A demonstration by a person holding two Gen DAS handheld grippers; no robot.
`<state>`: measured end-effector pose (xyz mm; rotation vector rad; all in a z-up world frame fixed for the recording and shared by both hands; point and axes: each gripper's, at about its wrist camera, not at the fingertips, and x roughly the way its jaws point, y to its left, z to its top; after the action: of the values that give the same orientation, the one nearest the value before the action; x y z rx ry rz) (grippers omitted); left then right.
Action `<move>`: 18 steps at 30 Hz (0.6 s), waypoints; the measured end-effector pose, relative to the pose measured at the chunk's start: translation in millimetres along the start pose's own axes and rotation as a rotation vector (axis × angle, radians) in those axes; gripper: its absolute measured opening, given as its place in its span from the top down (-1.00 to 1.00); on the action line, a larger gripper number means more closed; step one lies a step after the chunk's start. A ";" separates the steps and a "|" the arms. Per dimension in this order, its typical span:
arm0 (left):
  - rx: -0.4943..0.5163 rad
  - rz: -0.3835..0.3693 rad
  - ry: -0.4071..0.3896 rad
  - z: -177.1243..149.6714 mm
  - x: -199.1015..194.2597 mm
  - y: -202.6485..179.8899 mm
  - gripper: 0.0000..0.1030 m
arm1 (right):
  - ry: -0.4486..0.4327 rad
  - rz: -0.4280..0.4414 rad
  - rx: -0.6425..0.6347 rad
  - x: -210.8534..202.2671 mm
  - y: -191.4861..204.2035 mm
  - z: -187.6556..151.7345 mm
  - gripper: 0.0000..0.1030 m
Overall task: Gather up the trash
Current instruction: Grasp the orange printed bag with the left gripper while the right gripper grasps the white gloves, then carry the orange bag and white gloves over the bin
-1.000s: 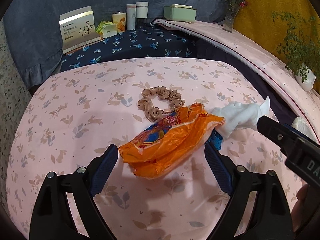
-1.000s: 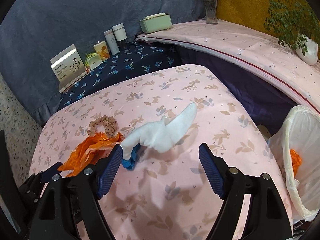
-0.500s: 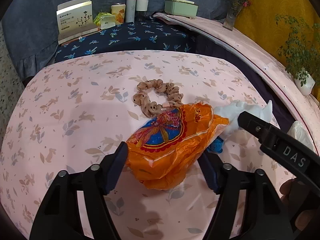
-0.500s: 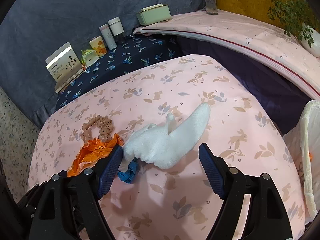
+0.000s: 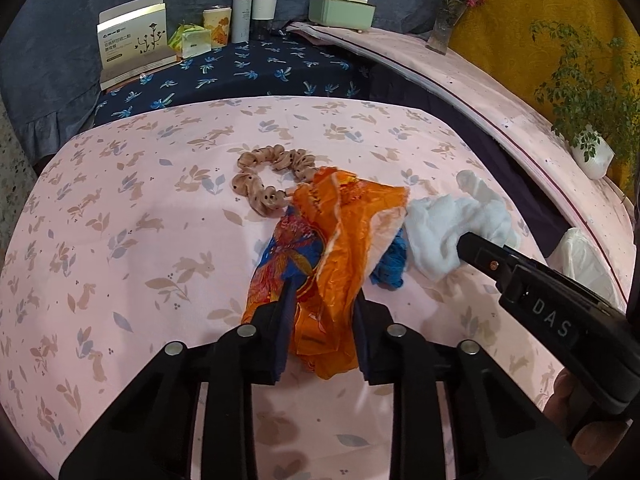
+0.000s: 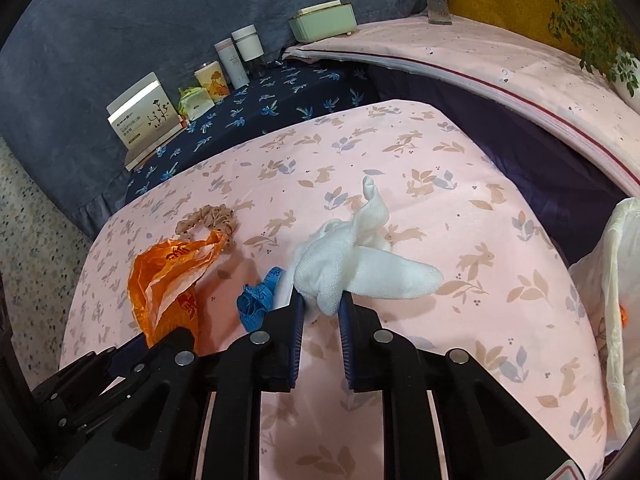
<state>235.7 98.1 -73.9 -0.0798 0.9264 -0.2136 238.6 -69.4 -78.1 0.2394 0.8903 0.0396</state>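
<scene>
Left gripper [image 5: 322,300] closing on the orange wrapper [image 5: 340,240]; right gripper [image 6: 320,304] closing on the white cloth [image 6: 352,268]. The wrapper hides part of the scrunchie [image 5: 268,180], centre frame.

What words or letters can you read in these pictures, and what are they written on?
"DAS": white letters on the black body of the right tool, seen from the left wrist.
White box at the back: dark printed lines beside a flower drawing, too small to read.
Orange wrapper in the left tool: red print, too crumpled to read.
Blue tape: markings too small to read.
White cloth: no writing.
</scene>
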 end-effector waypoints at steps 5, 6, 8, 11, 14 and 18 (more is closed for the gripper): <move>-0.010 -0.009 -0.016 -1.4 -12.6 -10.1 0.65 | -0.034 0.014 0.020 -23.8 -11.3 -0.7 0.70; -0.010 -0.010 -0.023 -1.4 -16.1 -13.0 0.66 | -0.042 0.013 0.022 -29.2 -13.9 -1.1 0.70; -0.007 -0.017 -0.031 -1.9 -22.5 -19.3 0.70 | -0.057 0.009 0.027 -38.8 -19.6 -1.9 0.70; 0.003 -0.034 -0.042 -2.9 -32.5 -31.3 0.70 | -0.080 0.005 0.041 -54.4 -30.3 -3.1 0.70; 0.021 -0.050 -0.050 -4.8 -41.1 -47.6 0.70 | -0.098 0.002 0.060 -68.9 -42.9 -5.1 0.70; 0.050 -0.072 -0.053 -8.3 -48.3 -73.1 0.70 | -0.119 -0.012 0.086 -86.9 -64.7 -9.2 0.70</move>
<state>190.1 37.4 -29.3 -0.0725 0.8652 -0.3004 172.5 -142.1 -31.7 0.3140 0.7753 -0.0240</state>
